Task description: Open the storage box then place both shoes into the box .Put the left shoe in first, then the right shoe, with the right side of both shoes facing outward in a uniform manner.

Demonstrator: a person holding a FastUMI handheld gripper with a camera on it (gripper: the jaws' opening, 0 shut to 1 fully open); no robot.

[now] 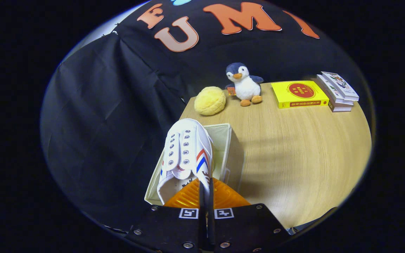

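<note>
Gripper (205, 191) fingers are clamped on shoe (185, 154) heel rim; shoe is held over open box (227, 140) at table's (294, 158) left edge. Ball (210, 101), penguin (244, 84), books (299, 93) are seen far off, well apart.

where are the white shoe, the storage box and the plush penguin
white shoe (185, 151): gripper view, lace panel, held between the gripper (205, 191) fingers
storage box (227, 147): gripper view, far right wall
plush penguin (246, 88): gripper view, white belly
</note>
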